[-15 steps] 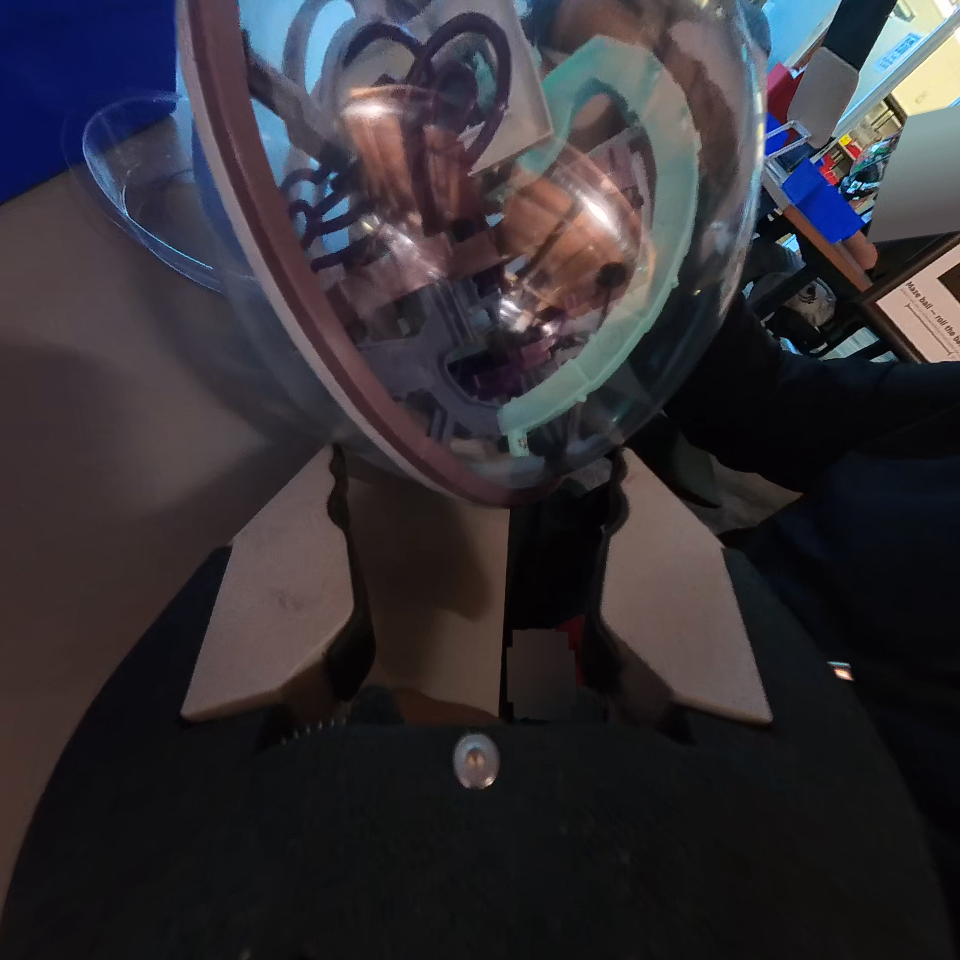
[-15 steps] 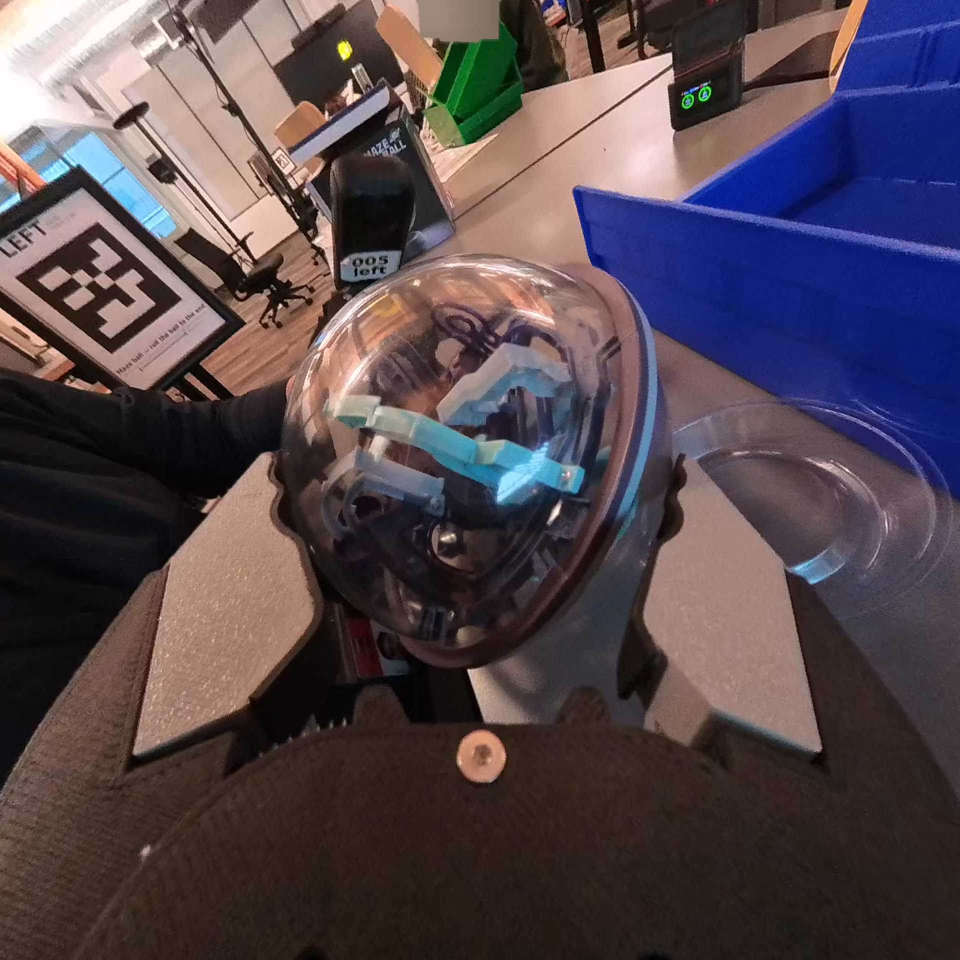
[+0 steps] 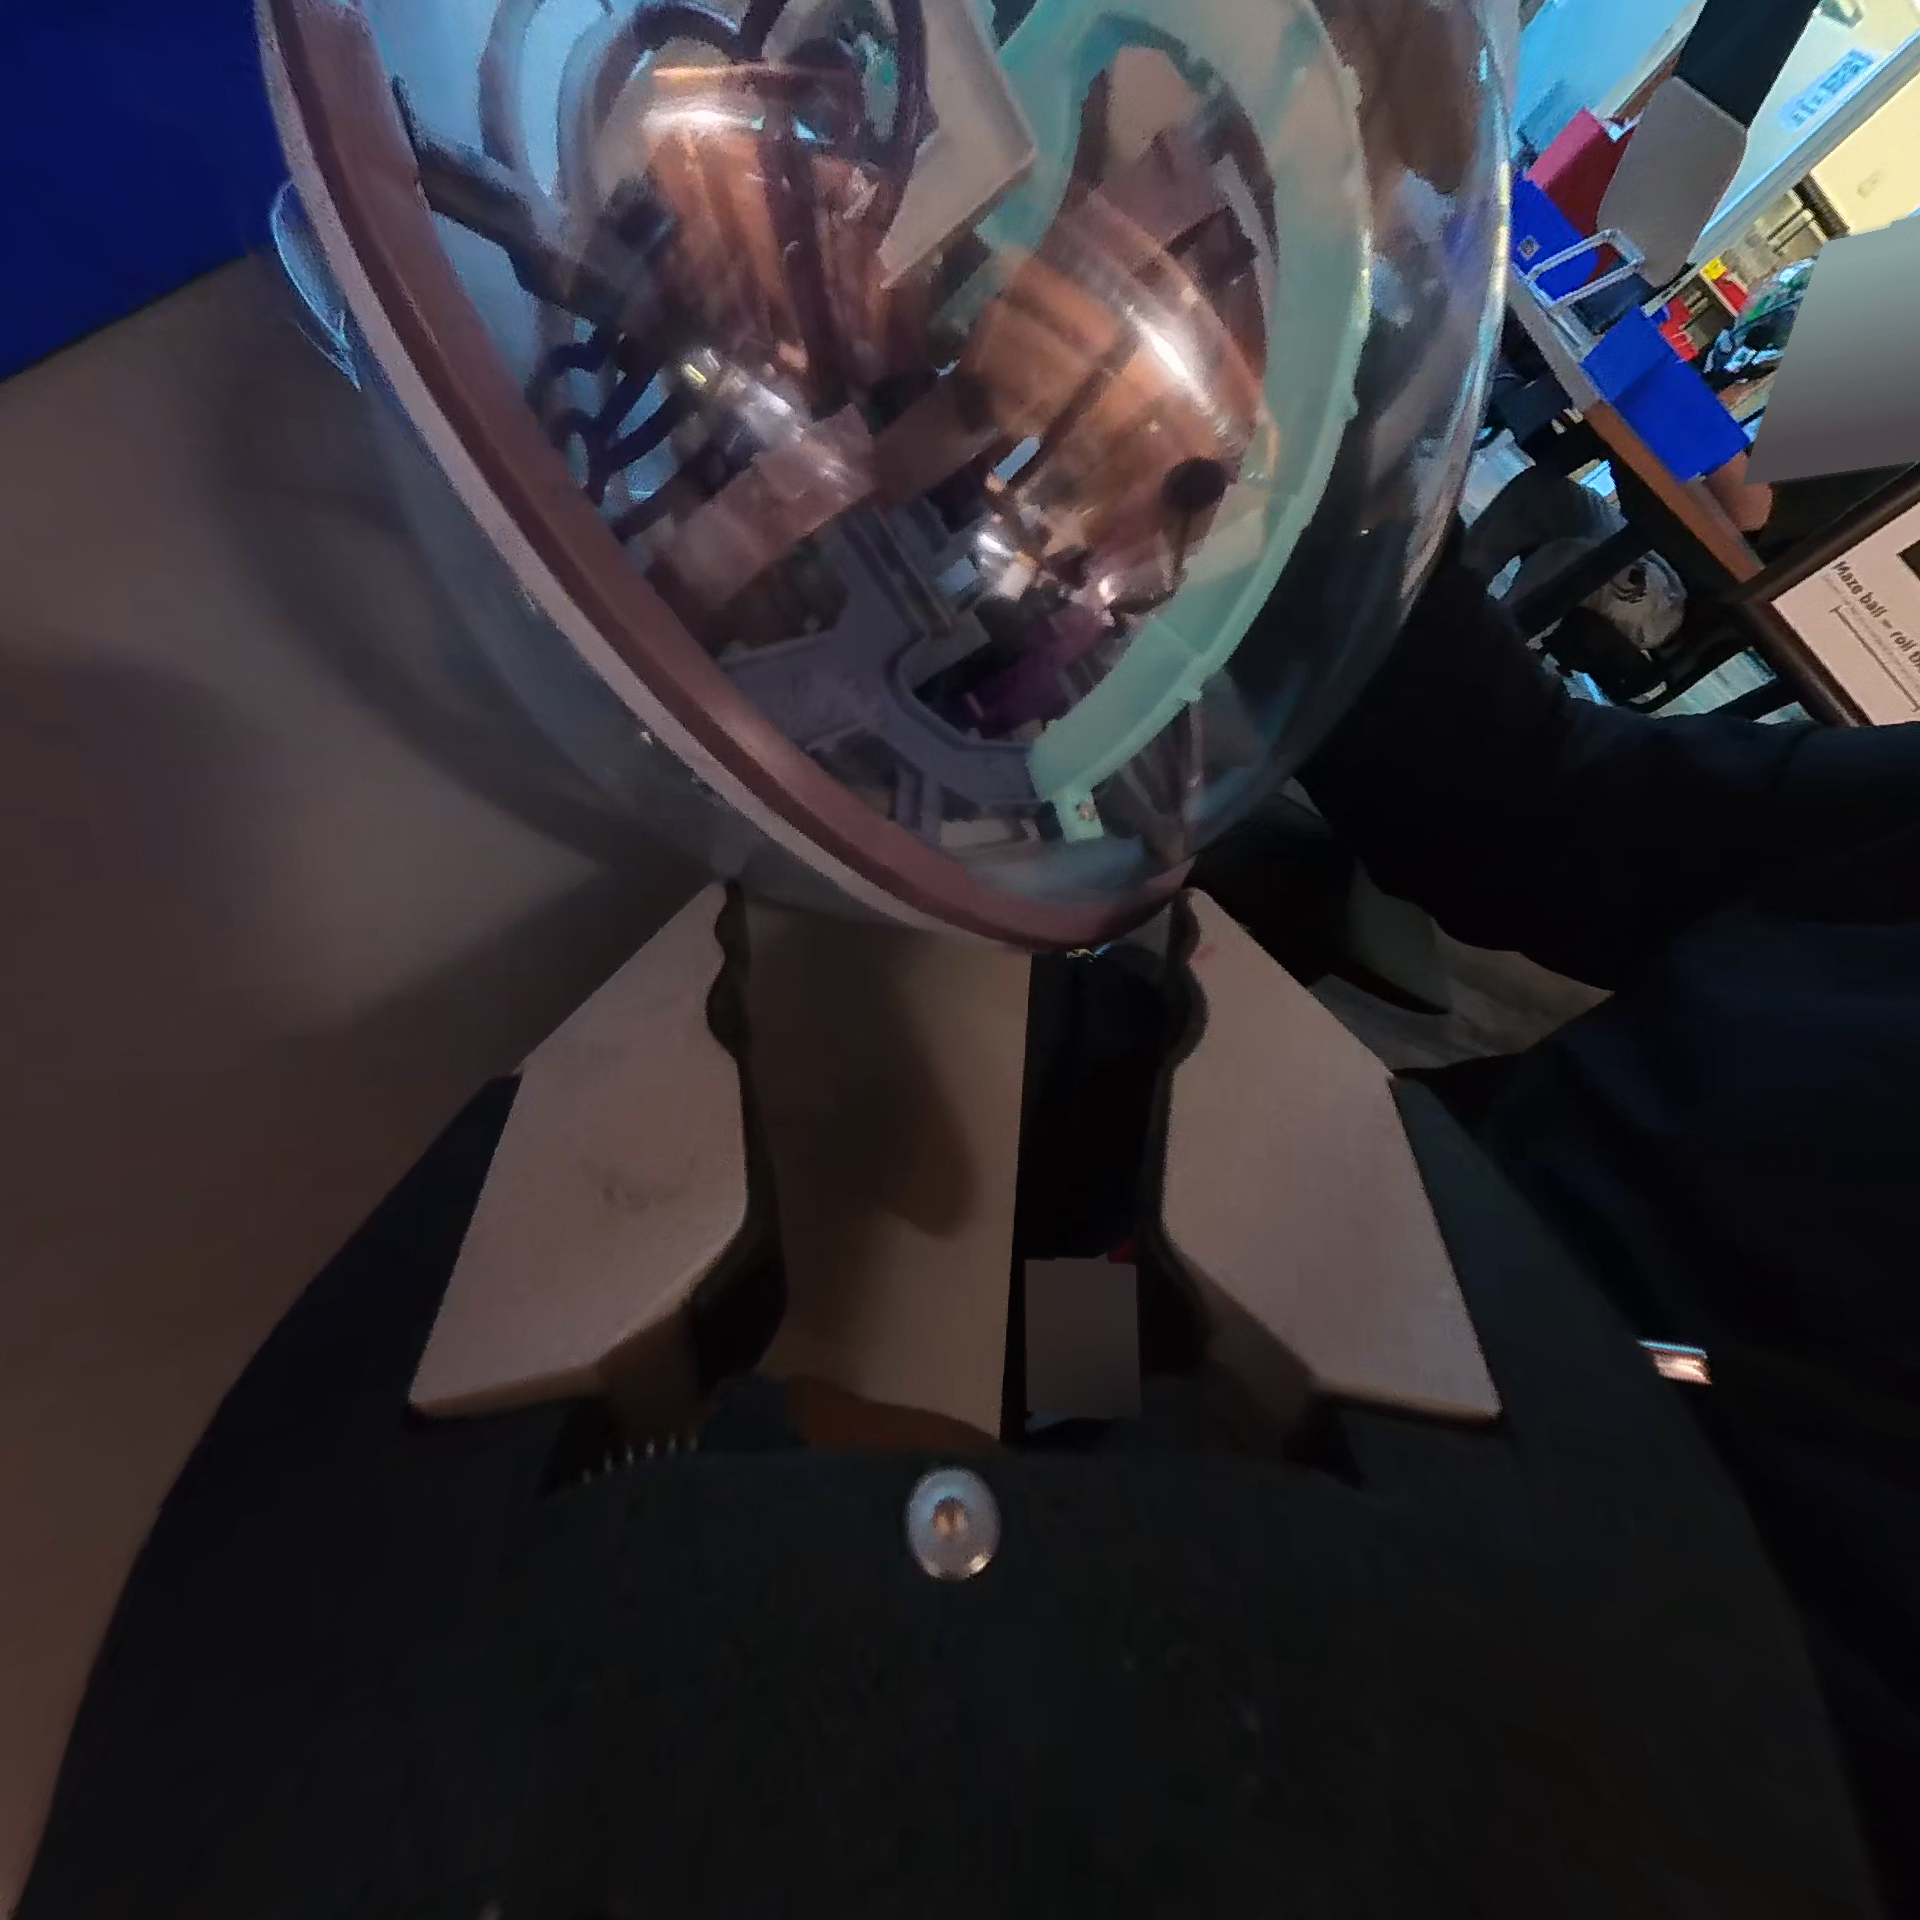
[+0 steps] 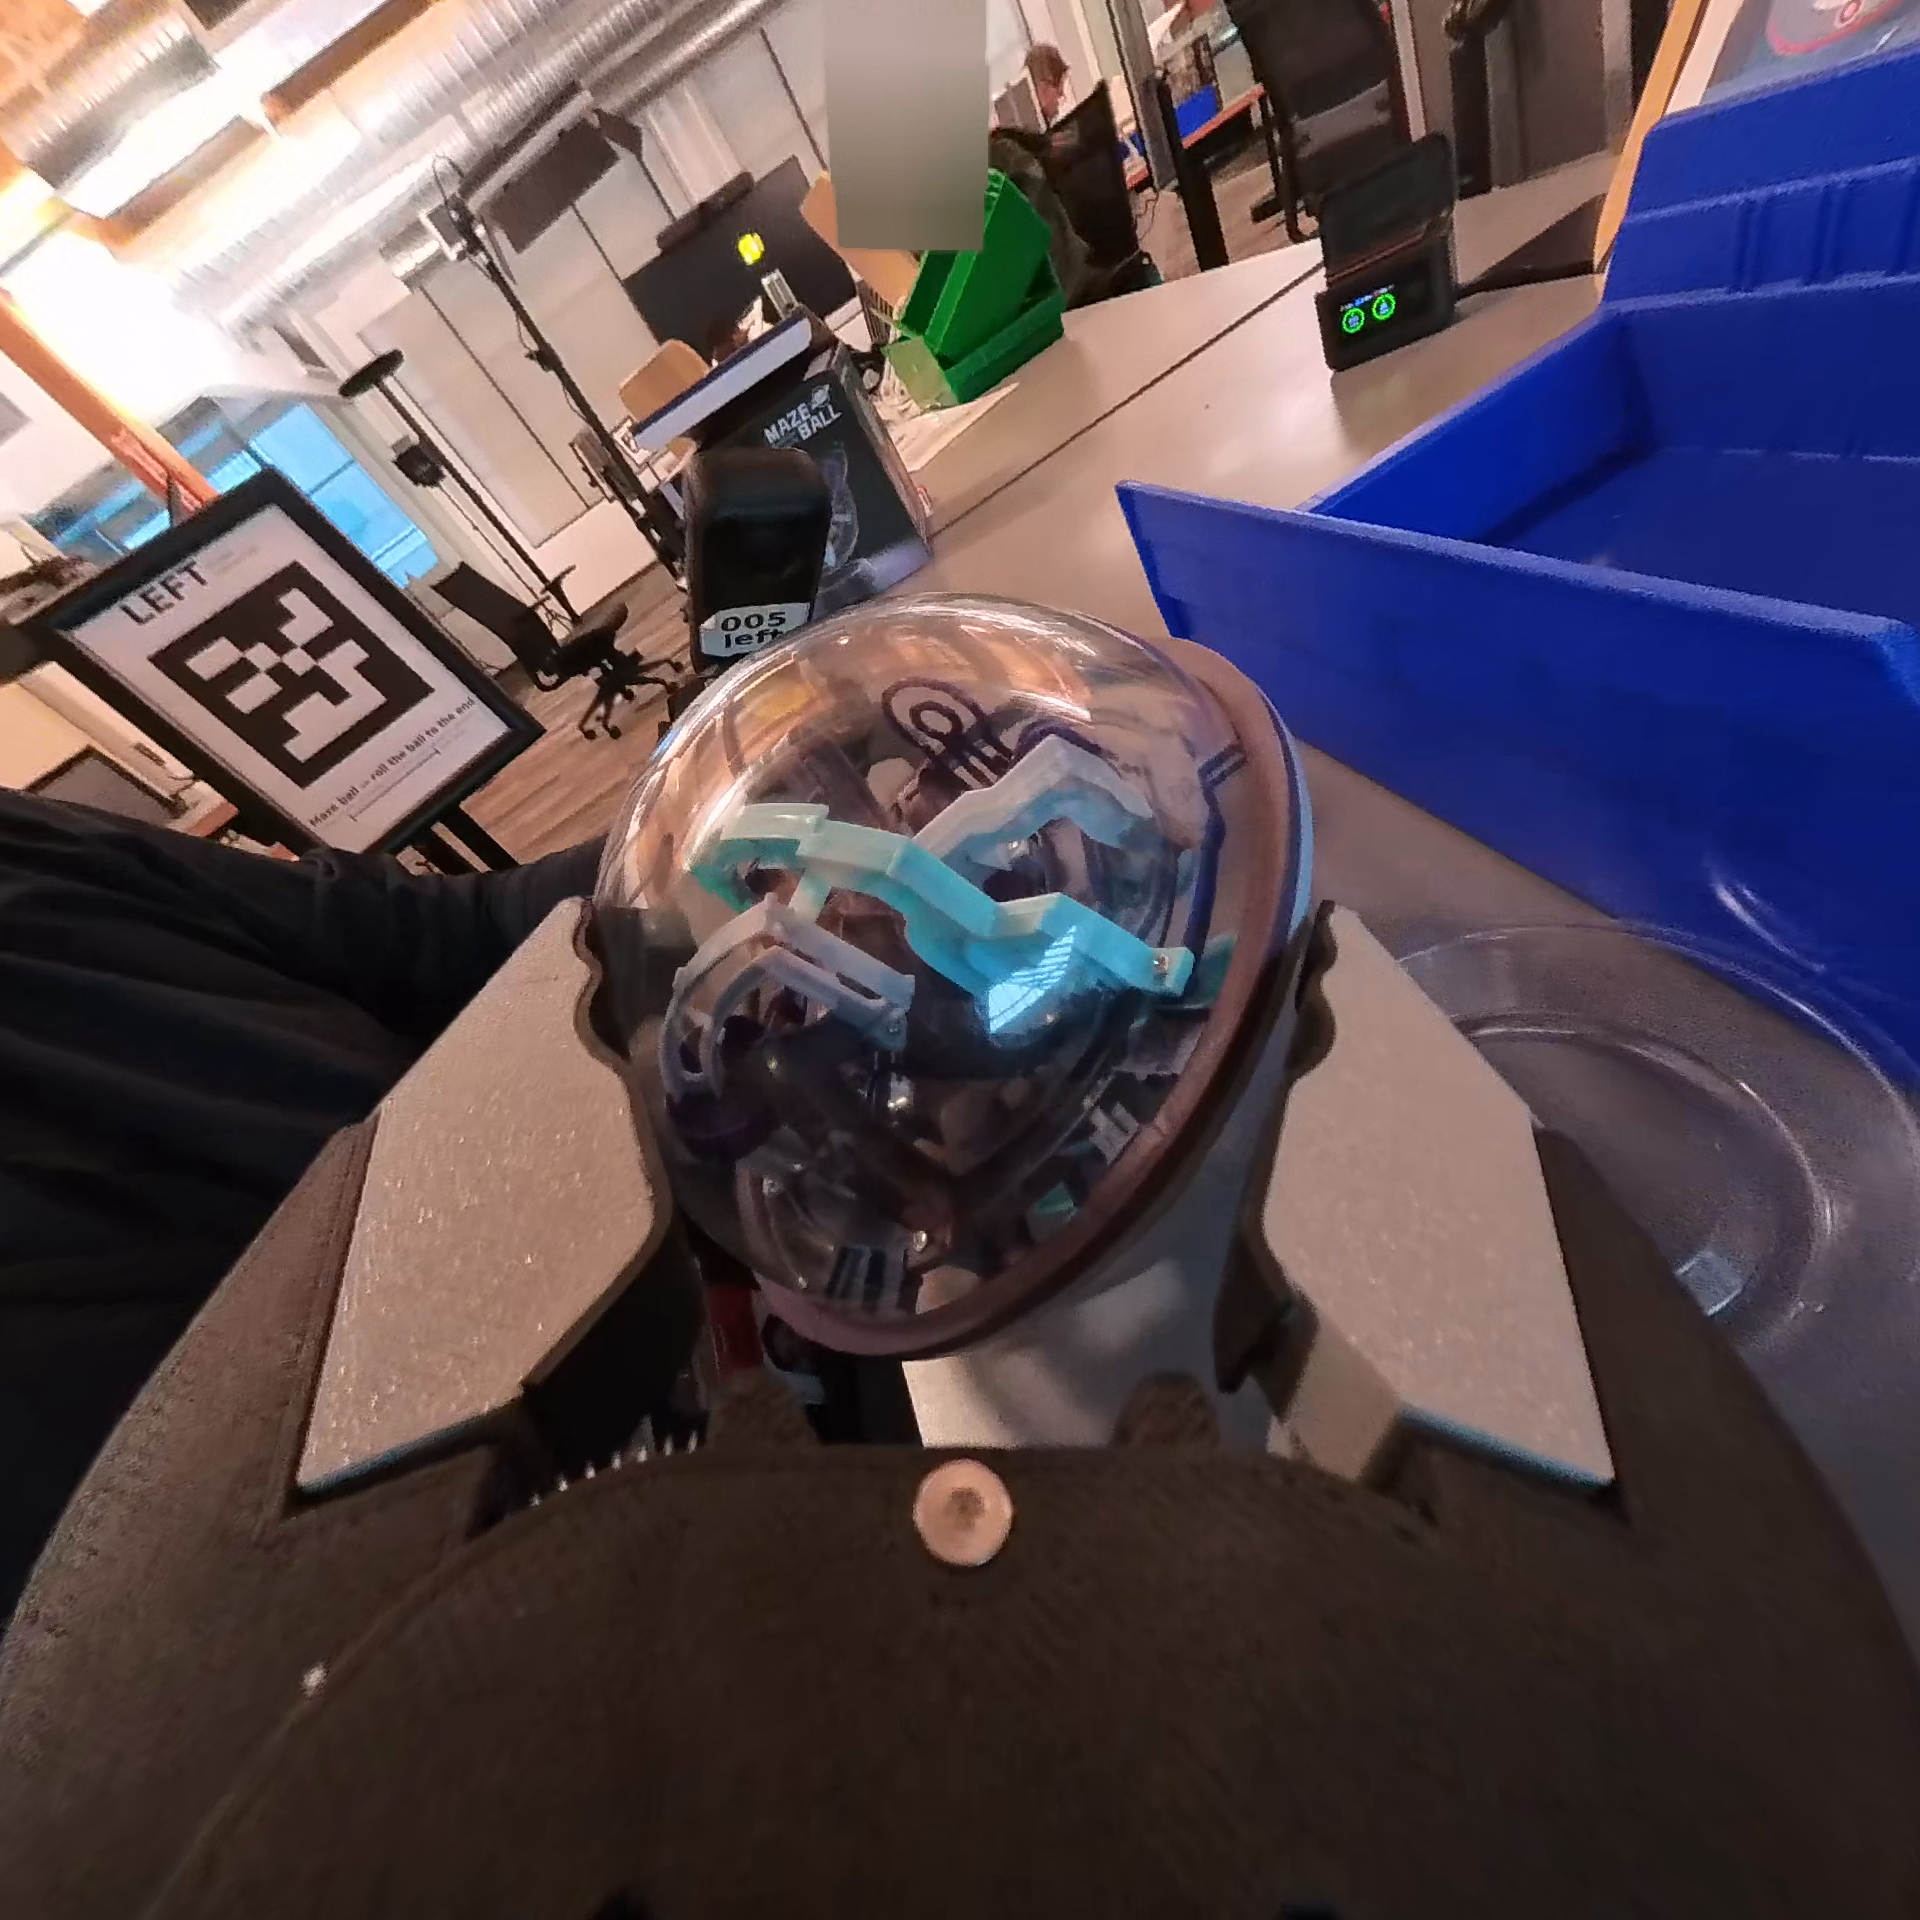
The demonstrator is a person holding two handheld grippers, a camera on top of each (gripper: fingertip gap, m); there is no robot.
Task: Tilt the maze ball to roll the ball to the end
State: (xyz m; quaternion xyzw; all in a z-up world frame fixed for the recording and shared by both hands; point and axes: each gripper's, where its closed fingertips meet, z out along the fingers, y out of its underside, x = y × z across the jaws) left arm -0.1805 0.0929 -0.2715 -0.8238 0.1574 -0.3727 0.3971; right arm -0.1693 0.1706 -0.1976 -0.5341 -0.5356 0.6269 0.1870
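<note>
- Spreading pale grey across both views as a table point(image 4: 1247, 416), with a blue bin point(image 4: 1558, 675) on its right side and a clear plastic dish point(image 4: 1714, 1143) just in front of that bin
- Opening behind into a wide office: green bins point(image 4: 977, 301) and a dark box point(image 4: 862, 468) farther along the table, a small device with 2 green lights point(image 4: 1382, 301), a framed sign point(image 4: 291, 675) on a stand at left, an office chair point(image 4: 582, 644) on wood-look flooring
- Sitting tilted between the 2 grippers, beside the dish and not in it: the maze ball point(image 4: 935, 987), with pale teal and white tracks inside its clear shell
- Spanning the ball widely with the right gripper point(image 4: 956, 966), 1 pad on the dome's left flank and the other on the brown rim, both pressed on
- Reaching the ball's lower edge with the left gripper point(image 3: 956, 914), jaws moderately apart and both tips meeting the shell; cannot tell whether pinching or only propping
- Backed by a dark sleeve point(image 4: 208, 987)
</note>
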